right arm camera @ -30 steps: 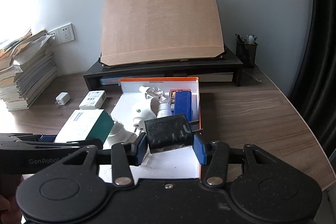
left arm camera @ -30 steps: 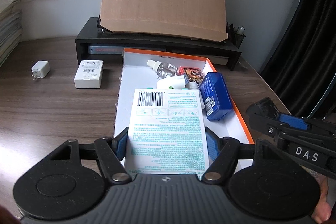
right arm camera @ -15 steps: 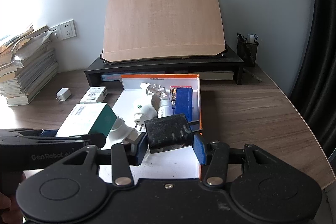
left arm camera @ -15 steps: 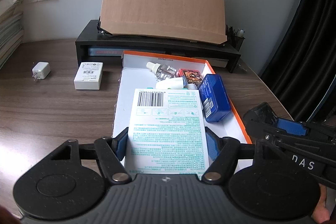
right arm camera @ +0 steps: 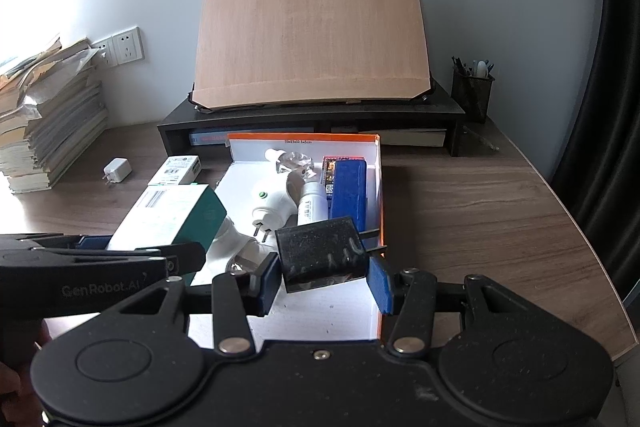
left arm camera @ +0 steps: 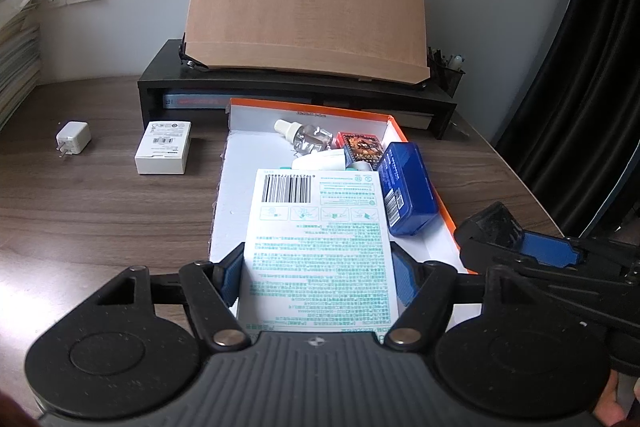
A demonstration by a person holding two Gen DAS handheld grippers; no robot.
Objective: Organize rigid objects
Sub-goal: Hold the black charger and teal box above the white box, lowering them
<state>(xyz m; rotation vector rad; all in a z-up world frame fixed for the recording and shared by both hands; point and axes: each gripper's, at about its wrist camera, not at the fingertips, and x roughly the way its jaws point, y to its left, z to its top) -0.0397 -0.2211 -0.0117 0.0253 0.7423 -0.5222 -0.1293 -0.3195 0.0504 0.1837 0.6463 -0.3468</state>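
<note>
My left gripper [left arm camera: 318, 279] is shut on a white carton [left arm camera: 320, 239] with a barcode and green print, held over the near end of the orange-rimmed white box [left arm camera: 308, 107]. The right wrist view shows this carton [right arm camera: 172, 215] with a dark green end face, left of the box [right arm camera: 304, 137]. My right gripper [right arm camera: 324, 279] is shut on a black block [right arm camera: 320, 251] with two thin prongs, above the box's near right part. The right gripper [left arm camera: 496, 227] also shows at the right edge of the left wrist view. Inside the box lie a clear bottle [left arm camera: 306, 137], a red card pack [left arm camera: 360, 145], a blue case [left arm camera: 404, 187] and a white plug [right arm camera: 272, 203].
A small white box [left arm camera: 164, 147] and a white charger [left arm camera: 74, 139] lie on the wooden desk left of the orange-rimmed box. Behind stands a black riser [right arm camera: 312, 115] bearing a tilted wooden board. Stacked papers [right arm camera: 44, 123] rise at far left, a pen holder [right arm camera: 472, 91] at right.
</note>
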